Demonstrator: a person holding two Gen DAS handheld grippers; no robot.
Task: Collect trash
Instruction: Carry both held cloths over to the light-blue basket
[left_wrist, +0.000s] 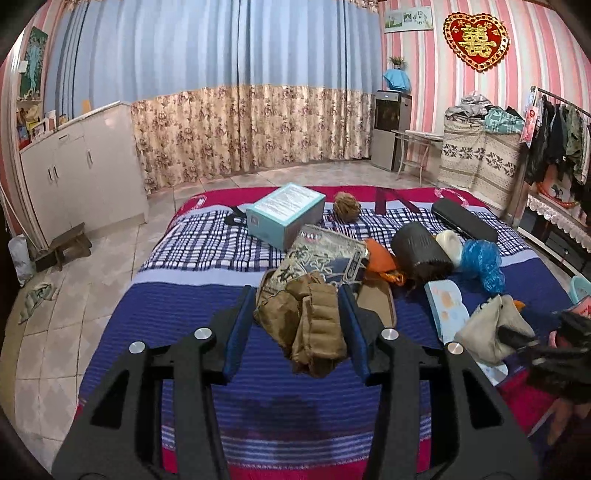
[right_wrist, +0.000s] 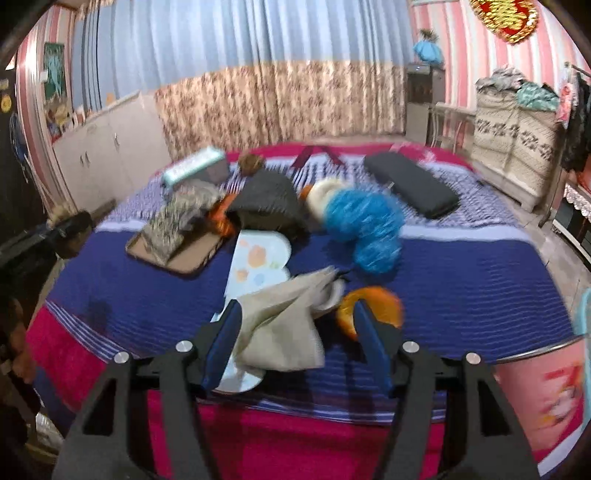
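Step – left tool (left_wrist: 301, 321) clamped on brown wad (left_wrist: 310, 328), above bed (left_wrist: 184, 314) | right tool (right_wrist: 297, 332) apart, beige wrapper (right_wrist: 280, 332) between pads | next – carry to bin.

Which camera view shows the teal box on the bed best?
The left wrist view: the teal box is sharp there, with its printed top and two sides visible. In the right wrist view it is smaller, motion-blurred and partly hidden by other clutter.

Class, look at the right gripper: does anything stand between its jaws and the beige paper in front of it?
Nothing visible does. The beige paper already lies between the jaws of the right gripper, against its left finger.
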